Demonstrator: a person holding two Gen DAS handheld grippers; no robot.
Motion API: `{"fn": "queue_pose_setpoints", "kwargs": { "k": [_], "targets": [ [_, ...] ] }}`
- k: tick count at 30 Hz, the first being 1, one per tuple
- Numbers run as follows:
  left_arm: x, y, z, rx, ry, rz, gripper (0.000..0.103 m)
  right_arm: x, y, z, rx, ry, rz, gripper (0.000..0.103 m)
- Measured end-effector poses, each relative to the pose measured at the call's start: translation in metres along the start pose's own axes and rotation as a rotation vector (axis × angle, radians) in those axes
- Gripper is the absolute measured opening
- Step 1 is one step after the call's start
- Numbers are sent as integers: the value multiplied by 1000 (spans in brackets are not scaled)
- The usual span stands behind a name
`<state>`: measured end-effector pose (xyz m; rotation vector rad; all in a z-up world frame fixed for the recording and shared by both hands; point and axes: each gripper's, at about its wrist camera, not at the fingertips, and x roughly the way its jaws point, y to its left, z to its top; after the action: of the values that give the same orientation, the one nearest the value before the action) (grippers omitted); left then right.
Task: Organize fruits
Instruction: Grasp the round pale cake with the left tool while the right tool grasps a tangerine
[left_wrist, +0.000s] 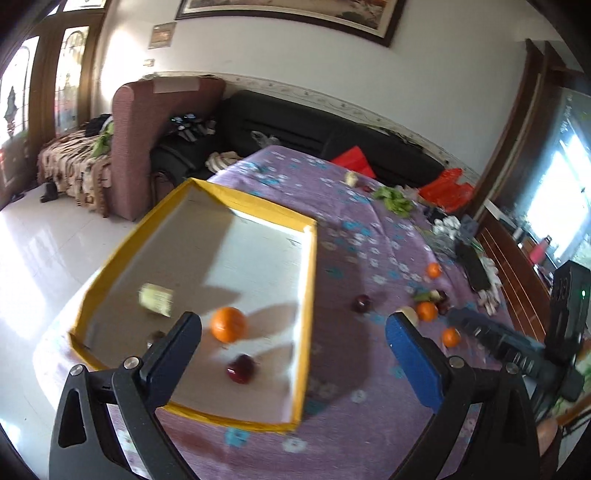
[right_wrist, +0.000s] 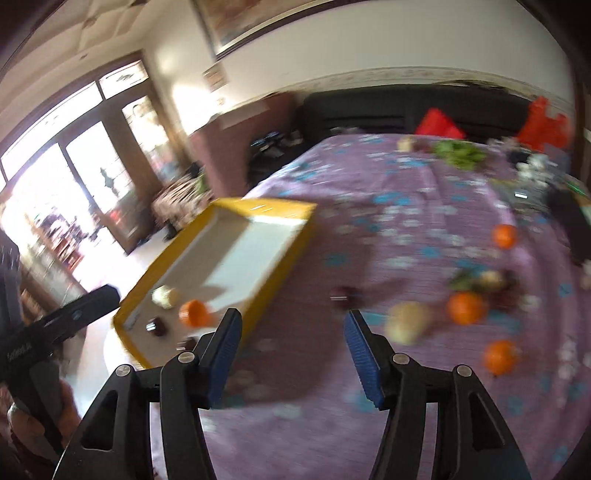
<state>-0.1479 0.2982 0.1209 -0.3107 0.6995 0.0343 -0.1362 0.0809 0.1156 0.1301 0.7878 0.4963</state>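
Note:
A yellow-rimmed tray (left_wrist: 312, 295) with a white floor lies on the purple flowered tablecloth (left_wrist: 369, 229). In it are an orange (left_wrist: 228, 324), a dark red fruit (left_wrist: 241, 368) and a pale green fruit (left_wrist: 156, 299). My left gripper (left_wrist: 291, 350) is open and empty above the tray's near end. On the cloth to the right lie a dark red fruit (left_wrist: 362, 303), three oranges (left_wrist: 426, 311) and a pale fruit (right_wrist: 408, 322). My right gripper (right_wrist: 291, 350) is open and empty over the cloth, right of the tray (right_wrist: 291, 254); it also shows in the left wrist view (left_wrist: 458, 321).
Green leaves (left_wrist: 394, 199), small white pieces and dark objects (left_wrist: 474, 266) sit at the table's far right. A black sofa (left_wrist: 295, 125) with red bags and a brown armchair (left_wrist: 147, 147) stand behind the table. The right wrist view is motion-blurred.

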Motion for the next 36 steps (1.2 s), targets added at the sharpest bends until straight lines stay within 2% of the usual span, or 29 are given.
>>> {"fn": "queue_pose_setpoints", "kwargs": {
  "k": [4,6,8,11,12,14,21,24,25,26,32,36],
  "targets": [
    [19,-23,-9,45,59,-45,100,-30,-88,-2,138,-15,-151,65],
    [29,-33,-14,57,82,-62,100,-34,-119,-9,207,1,-179,65],
    [39,-42,-18,73,107,-63,100,-29,-134,-16,235,29,-189,65],
    [47,-52,-24,93,124,-65,97,-9,-133,-22,228,60,-183,64],
    [49,-55,-25,100,126,-67,93,-1,-133,-23,224,69,-179,64],
    [52,-58,-26,110,136,-73,79,14,-131,-24,203,78,-193,64],
    [74,-72,-23,146,180,-89,78,52,-128,-27,141,118,-202,64],
    [96,-92,-22,192,198,-97,78,53,-129,-30,129,112,-208,54],
    [103,-98,-22,205,204,-105,78,53,-130,-30,129,111,-209,43],
    [109,-104,-22,219,210,-115,78,52,-132,-31,133,110,-201,38],
    [151,-139,-18,295,222,-158,78,47,-140,-32,172,88,-177,38],
    [177,-151,-18,338,238,-157,78,44,-150,-31,212,83,-157,39]
  ]
}}
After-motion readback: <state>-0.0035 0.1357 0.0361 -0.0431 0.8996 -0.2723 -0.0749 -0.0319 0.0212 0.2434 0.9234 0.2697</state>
